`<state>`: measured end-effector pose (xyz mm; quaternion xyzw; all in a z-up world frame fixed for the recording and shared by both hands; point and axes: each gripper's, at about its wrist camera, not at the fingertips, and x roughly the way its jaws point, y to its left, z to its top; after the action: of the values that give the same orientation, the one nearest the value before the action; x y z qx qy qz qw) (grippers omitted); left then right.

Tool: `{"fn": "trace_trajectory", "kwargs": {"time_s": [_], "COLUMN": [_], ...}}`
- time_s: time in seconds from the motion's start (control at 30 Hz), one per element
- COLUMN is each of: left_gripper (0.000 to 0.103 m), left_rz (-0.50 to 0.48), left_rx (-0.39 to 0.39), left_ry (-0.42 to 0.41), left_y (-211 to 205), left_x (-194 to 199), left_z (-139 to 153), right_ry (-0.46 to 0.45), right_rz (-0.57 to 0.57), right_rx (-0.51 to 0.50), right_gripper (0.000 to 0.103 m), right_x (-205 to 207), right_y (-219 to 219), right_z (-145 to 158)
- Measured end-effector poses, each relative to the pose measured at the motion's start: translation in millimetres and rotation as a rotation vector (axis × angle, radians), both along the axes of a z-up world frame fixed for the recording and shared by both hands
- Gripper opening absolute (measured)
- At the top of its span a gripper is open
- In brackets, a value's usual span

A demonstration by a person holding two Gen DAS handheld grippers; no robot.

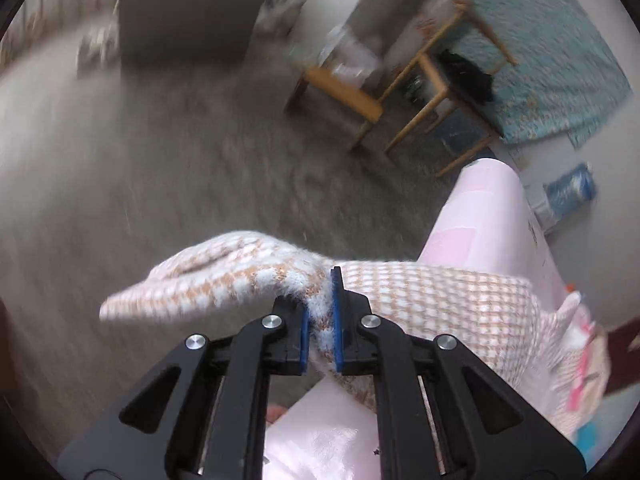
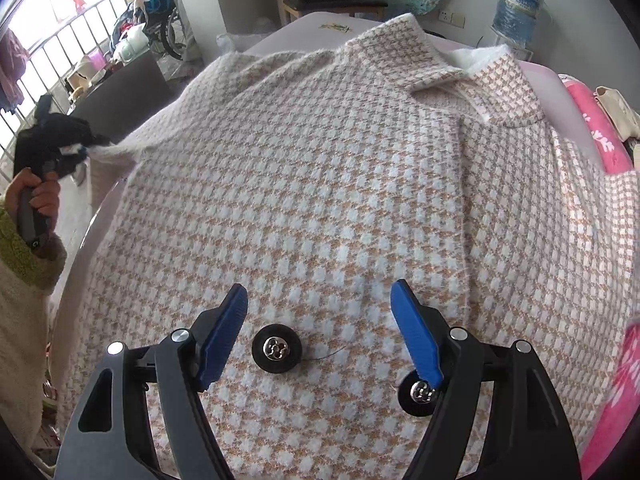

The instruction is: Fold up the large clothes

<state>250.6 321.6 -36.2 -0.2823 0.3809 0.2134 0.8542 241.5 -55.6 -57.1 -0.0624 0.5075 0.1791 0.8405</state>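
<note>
The houndstooth coat [image 2: 340,184] lies spread front-up across the bed [image 2: 536,70], collar towards the far edge and its left sleeve [image 1: 208,280] pulled out past the bed's left edge. The left gripper [image 1: 320,330] is clamped tight on that sleeve near the cuff, blue pads pressed into the fuzzy fabric, and it holds the sleeve up in the air over the floor. In the right wrist view the same tool shows small at the left, gripped in the person's hand [image 2: 34,194].

The right gripper [image 2: 320,336] hovers over the lower front of the coat with its jaws spread wide, holding nothing. One black button [image 2: 276,349] sits between its fingers, and a second button [image 2: 418,394] lies just under the right finger.

The step looks like folding the sleeve in across the body. To do it well, I'd say the sleeve should be carried across fairly taut so it lands flat without twisting, and laid straight along the chest. The free tool could press down on the body to stop the whole coat sliding towards the left edge. The weave looks plush, so a firm pinch is safer.
</note>
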Motion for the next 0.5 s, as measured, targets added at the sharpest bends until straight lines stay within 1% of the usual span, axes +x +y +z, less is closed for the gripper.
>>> {"fn": "trace_trajectory", "kwargs": {"time_s": [0.07, 0.1, 0.13, 0.17, 0.2, 0.23, 0.27, 0.3, 0.33, 0.37, 0.43, 0.47, 0.5], "left_gripper": [0.008, 0.008, 0.009, 0.01, 0.011, 0.013, 0.023, 0.029, 0.041, 0.051, 0.059, 0.06, 0.06], "left_rz": [-0.13, -0.205, -0.284, -0.368, -0.456, -0.548, -0.645, -0.733, -0.809, -0.867, -0.938, -0.951, -0.954], "left_rx": [0.296, 0.418, 0.51, 0.571, 0.607, 0.614, 0.588, 0.537, 0.473, 0.413, 0.302, 0.265, 0.217], "left_ry": [-0.067, -0.1, -0.139, -0.172, -0.193, -0.2, -0.196, -0.189, -0.175, -0.15, -0.078, -0.03, 0.018], "left_y": [-56.0, -87.7, -119.1, -149.2, -177.1, -202.5, -225.3, -244.0, -259.7, -273.1, -290.8, -298.4, -300.0], "left_x": [-0.4, -3.2, -7.7, -11.9, -16.0, -19.8, -23.7, -26.8, -28.5, -31.2, -35.5, -45.1, -45.2], "left_z": [62.0, 86.9, 107.1, 120.4, 129.4, 133.8, 133.7, 129.7, 121.7, 111.8, 77.1, 54.0, 35.5], "right_ry": [-0.016, -0.023, -0.03, -0.036, -0.041, -0.044, -0.045, -0.043, -0.038, -0.03, -0.004, 0.013, 0.031], "right_rz": [-0.029, -0.046, -0.065, -0.085, -0.105, -0.126, -0.147, -0.166, -0.184, -0.202, -0.238, -0.255, -0.269], "right_rx": [0.012, 0.018, 0.023, 0.029, 0.035, 0.039, 0.044, 0.051, 0.057, 0.061, 0.061, 0.064, 0.072], "right_gripper": [0.072, 0.072, 0.072, 0.072, 0.072, 0.072, 0.072, 0.072, 0.072, 0.072, 0.072, 0.072, 0.072], "right_x": [-2.7, -4.6, -7.2, -9.8, -12.9, -15.5, -18.7, -22.0, -24.3, -28.2, -34.1, -35.8, -38.8], "right_y": [-14.0, -21.4, -29.7, -37.4, -46.1, -55.3, -64.3, -73.4, -82.1, -90.2, -105.8, -112.0, -119.3], "right_z": [7.3, 10.7, 13.9, 17.0, 19.3, 21.7, 23.2, 24.5, 24.9, 23.7, 18.9, 16.4, 13.3]}}
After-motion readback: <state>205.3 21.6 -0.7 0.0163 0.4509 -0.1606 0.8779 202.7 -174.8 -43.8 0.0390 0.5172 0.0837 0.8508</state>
